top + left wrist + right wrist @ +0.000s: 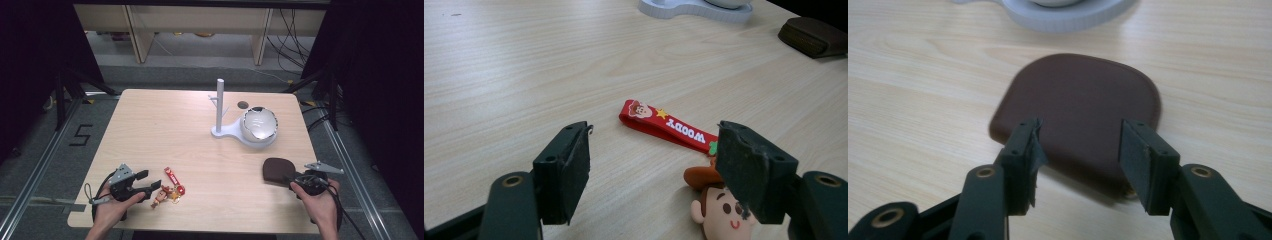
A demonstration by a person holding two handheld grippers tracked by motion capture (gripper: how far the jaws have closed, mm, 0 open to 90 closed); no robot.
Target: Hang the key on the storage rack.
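Item 1, near-left table edge: left gripper (145, 184), in the person's left hand (112, 207). Jaws spread wide, nothing between the pads, pointing right across the table.

Item 2, just right of item 1: cowboy keychain (170, 190), a small rubber figure with a red strap (171, 175). In the left gripper view the figure's head (719, 212) lies close in front of the right-hand jaw, partly behind it, and the strap (668, 126), lettered "WOODY", runs away from the head toward the far left of that view. Long axis: slanted across the jaw line, not along it. No pad touches it.

Item 3, near-right: right gripper (292, 181), in the right hand (320, 200). Jaws parted, hovering over the near edge of item 4 in the right gripper view (1079, 150); no pinch can be made out.

Item 4: brown leather pouch (278, 170), flat on the table, rounded end toward the far side (1078, 105).

Item 5, far centre-right: white stand (220, 107), upright post with short pegs, and a white dish (259, 125) on its base.

Item 6: pale wood table (165, 130).

Judgement: the left gripper is much nearer the keychain; the pouch lies at the right gripper. To take the keychain, the left jaws would need to shift toward the strap and straddle it across its width.
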